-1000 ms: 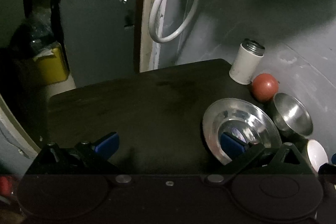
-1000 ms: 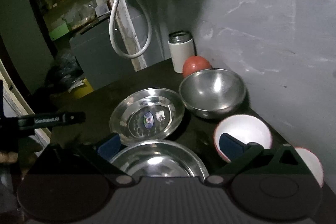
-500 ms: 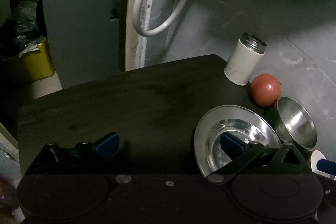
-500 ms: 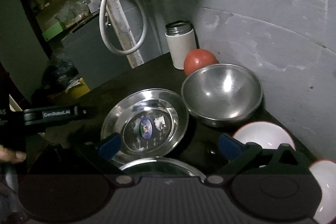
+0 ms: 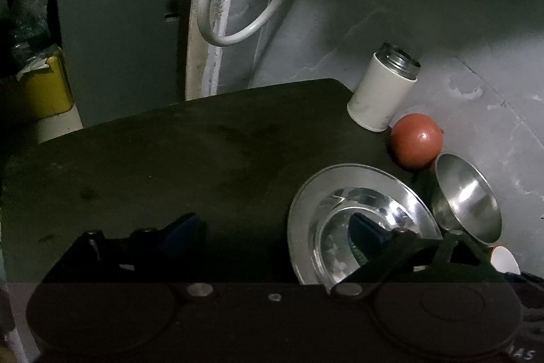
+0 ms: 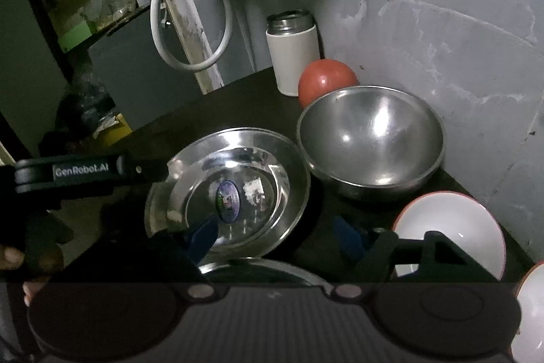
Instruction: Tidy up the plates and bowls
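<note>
Closing in from both sides, the two grippers flank the steel plate (image 6: 231,189) that lies flat on the dark tabletop (image 5: 170,159), rim up and round, so it has no long axis to speak of. Farthest left in the right wrist view is the left gripper (image 6: 159,170), reaching in over the plate's left rim; its own camera shows one blue pad over the plate's well and the other over bare tabletop, the jaws wide but narrowing, nothing pinched yet. The right gripper (image 6: 275,238) sits at the plate's near edge, jaws also narrowing, one pad above the plate's near rim and the other over the dark gap beside it; I judge it holds nothing so far. Just right of the plate stands the steel bowl (image 6: 370,142), mouth up, its rim close to or touching the plate. Behind it are a red ball (image 6: 323,79) and a white canister (image 6: 292,53) against the wall. Farther right sits a white bowl (image 6: 448,227), with another white bowl (image 6: 530,312) at the frame edge, and a second steel plate (image 6: 272,267) peeks out under the right gripper.

Risks, as I judge them: a thin, slick rim may slip from a pad, and lifting unevenly could knock the plate into the steel bowl or the plate below
</note>
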A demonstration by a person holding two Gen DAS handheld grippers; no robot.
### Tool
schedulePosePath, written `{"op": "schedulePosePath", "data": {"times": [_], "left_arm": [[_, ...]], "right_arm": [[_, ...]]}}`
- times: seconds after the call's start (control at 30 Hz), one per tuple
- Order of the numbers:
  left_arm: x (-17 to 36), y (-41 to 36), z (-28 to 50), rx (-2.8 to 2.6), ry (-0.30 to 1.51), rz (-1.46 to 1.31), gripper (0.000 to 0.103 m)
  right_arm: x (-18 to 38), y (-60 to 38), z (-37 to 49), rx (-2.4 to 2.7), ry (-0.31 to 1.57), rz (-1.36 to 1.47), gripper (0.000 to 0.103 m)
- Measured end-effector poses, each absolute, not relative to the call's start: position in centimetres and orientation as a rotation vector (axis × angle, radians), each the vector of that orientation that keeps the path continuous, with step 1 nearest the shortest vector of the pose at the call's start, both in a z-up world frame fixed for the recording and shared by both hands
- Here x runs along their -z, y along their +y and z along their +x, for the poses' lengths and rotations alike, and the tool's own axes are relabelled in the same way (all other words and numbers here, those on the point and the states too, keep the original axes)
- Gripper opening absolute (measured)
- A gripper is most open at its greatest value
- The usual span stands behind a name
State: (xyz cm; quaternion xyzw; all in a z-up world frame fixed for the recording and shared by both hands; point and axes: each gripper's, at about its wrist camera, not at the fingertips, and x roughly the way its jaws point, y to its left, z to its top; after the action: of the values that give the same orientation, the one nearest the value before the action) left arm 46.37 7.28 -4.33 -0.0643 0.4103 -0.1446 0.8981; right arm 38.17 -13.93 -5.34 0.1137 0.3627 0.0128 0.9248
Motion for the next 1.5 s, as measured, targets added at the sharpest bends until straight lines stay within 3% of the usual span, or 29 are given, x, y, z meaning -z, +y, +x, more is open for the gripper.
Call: {"op": "schedulePosePath", "data": {"times": [0.2, 0.33, 0.57, 0.73, 0.83, 1.07, 1.5], "left_arm": [[4.3, 7.0, 46.3, 0.315, 0.847, -0.146, 0.072], [4.4, 6.7, 46.3, 0.334, 0.856, -0.164, 0.054], [4.8, 6.8, 46.5, 0.344, 0.861, -0.213, 0.03], [4.9, 6.8, 46.6, 0.347, 0.869, -0.213, 0.022], [5.0, 7.1, 46.6, 0.341, 0.871, -0.223, 0.015], [5.0, 7.7, 46.4, 0.323, 0.855, -0.221, 0.008], [4.4, 9.6, 46.0, 0.269, 0.815, -0.216, 0.006]], "right_arm": [[6.1, -13.9, 38.7, -0.027, 0.767, 0.214, 0.06], [6.4, -13.8, 38.9, -0.025, 0.775, 0.198, 0.049], [6.5, -13.8, 39.1, -0.029, 0.779, 0.185, 0.04], [6.5, -13.6, 39.4, -0.036, 0.781, 0.18, 0.035], [6.5, -13.6, 39.5, -0.034, 0.78, 0.177, 0.035], [6.6, -13.3, 39.8, -0.03, 0.776, 0.171, 0.034], [6.4, -11.5, 40.9, -0.079, 0.754, 0.145, 0.034]]}}
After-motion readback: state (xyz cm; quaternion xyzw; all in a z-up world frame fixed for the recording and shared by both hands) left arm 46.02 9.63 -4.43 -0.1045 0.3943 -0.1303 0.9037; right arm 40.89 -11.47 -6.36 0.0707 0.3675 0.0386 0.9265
